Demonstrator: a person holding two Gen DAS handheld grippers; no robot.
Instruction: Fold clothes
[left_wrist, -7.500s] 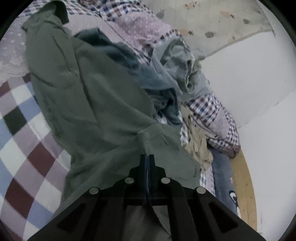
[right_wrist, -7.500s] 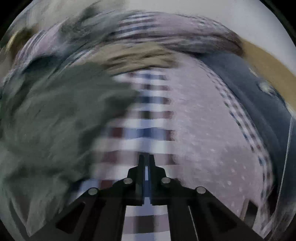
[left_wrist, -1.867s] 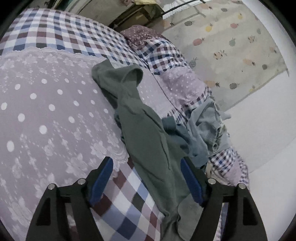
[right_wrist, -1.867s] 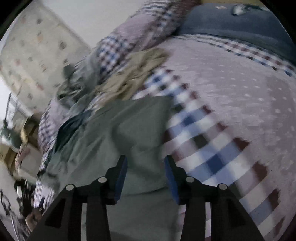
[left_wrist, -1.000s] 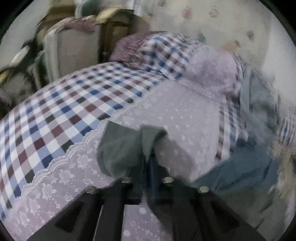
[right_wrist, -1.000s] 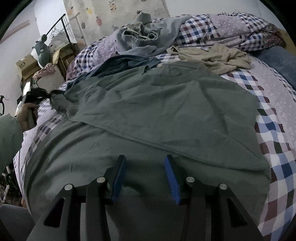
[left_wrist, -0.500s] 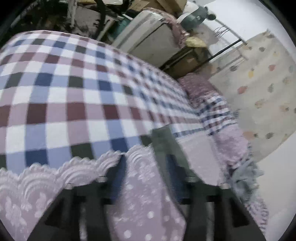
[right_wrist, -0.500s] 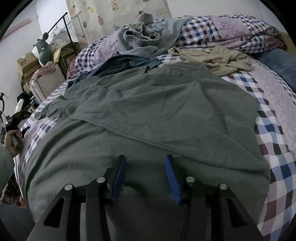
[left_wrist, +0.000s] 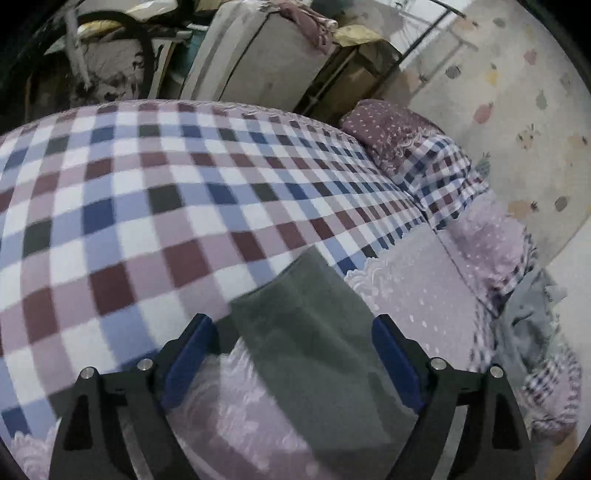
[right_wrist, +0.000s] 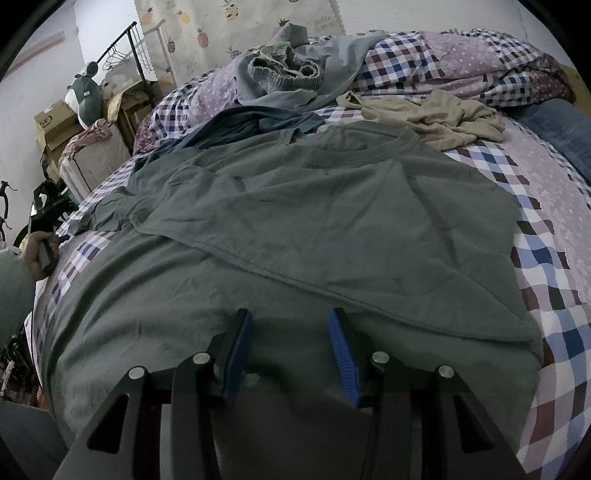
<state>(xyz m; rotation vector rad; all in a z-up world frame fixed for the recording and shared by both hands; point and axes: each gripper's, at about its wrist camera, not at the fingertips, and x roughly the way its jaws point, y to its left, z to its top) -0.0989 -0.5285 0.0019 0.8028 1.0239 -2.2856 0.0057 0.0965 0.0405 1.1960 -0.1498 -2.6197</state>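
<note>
A grey-green T-shirt (right_wrist: 314, 229) lies spread on the checked bed cover (right_wrist: 546, 266), neckline toward the far side, its lower half folded up over the chest. My right gripper (right_wrist: 291, 332) is open, low over the near edge of the shirt, blue pads on either side of the fabric. In the left wrist view, the shirt's sleeve (left_wrist: 314, 332) lies flat between the wide-open fingers of my left gripper (left_wrist: 291, 332), which hovers over it. A hand (right_wrist: 40, 251) holding the left tool shows at the left edge of the right wrist view.
A beige garment (right_wrist: 436, 114), a dark blue garment (right_wrist: 251, 127) and a pale grey garment (right_wrist: 295, 74) lie beyond the shirt near the rumpled checked quilt (right_wrist: 461, 62). Boxes (right_wrist: 55, 125) and a clothes rack (right_wrist: 125, 48) stand beside the bed at left.
My left gripper let go of the sleeve it was shut on a second ago; it now stands wide open over the flattened sleeve. The right gripper has stayed put, open.
</note>
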